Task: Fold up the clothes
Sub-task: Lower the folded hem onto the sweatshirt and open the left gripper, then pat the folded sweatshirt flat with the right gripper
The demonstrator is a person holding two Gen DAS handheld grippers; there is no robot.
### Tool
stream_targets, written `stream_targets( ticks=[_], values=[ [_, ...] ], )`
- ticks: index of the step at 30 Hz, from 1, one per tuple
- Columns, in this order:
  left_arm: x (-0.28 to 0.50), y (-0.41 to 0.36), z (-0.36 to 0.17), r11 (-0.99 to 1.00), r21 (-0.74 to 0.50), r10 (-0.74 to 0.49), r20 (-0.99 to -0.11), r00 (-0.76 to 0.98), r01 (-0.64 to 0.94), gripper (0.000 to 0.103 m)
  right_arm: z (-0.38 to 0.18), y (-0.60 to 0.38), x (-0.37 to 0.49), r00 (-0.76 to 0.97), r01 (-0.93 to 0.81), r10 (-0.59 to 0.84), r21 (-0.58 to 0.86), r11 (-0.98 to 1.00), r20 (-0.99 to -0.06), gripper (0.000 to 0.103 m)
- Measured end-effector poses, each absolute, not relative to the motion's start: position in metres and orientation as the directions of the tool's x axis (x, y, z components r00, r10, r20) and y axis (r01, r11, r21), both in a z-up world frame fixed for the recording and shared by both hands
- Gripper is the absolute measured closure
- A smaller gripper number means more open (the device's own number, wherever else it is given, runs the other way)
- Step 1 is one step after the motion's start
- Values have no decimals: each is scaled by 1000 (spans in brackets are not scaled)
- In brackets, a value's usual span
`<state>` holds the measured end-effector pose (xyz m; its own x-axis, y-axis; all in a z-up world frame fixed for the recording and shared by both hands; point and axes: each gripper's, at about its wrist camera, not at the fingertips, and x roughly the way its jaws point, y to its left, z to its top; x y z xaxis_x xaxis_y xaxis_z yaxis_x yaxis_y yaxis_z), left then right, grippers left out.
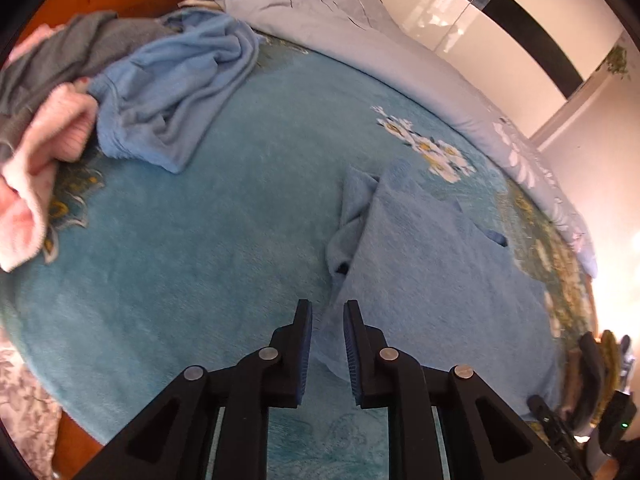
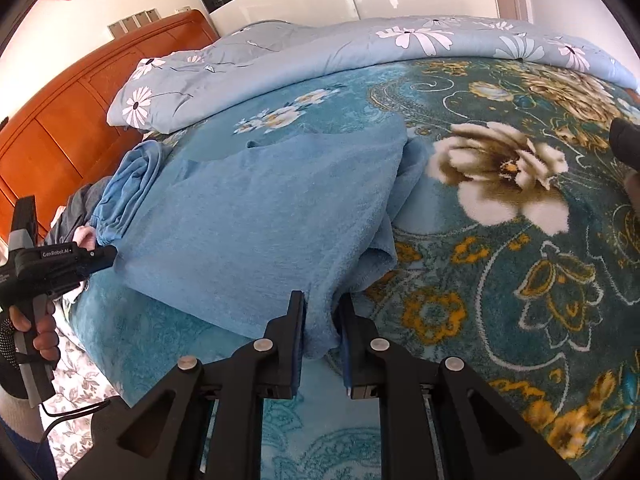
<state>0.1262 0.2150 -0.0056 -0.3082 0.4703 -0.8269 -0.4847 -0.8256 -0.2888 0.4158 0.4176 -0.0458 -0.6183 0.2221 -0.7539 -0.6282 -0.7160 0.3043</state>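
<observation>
A light blue garment (image 2: 256, 216) lies spread flat on the teal floral blanket (image 2: 500, 280), with one side folded under. My right gripper (image 2: 320, 320) is shut on the garment's near corner, and a bunch of the fabric hangs between its pads. In the left wrist view the same garment (image 1: 432, 272) lies to the right of centre. My left gripper (image 1: 328, 332) hovers over its near left edge, open, with a gap between the pads and nothing pinched. In the right wrist view a hand grips the left gripper's handle (image 2: 36, 320) at the far left.
Unfolded clothes are heaped at the head of the bed: a blue garment (image 1: 172, 92), a grey one (image 1: 60, 52) and a pink one (image 1: 36, 168). A pale blue daisy quilt (image 2: 320, 52) is bunched along the far side. The wooden headboard (image 2: 72, 112) stands behind.
</observation>
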Motion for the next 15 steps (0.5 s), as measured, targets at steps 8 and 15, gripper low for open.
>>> stream_targets(
  ticks=[8, 15],
  values=[
    [154, 260, 12, -737, -290, 548, -785, -289, -610, 84, -51, 420, 421, -618, -621, 206, 311, -720, -759, 85],
    [210, 338, -7, -547, -297, 603, -788, -122, -783, 83, -44, 459, 459, -665, -658, 218, 422, -623, -714, 77]
  ],
)
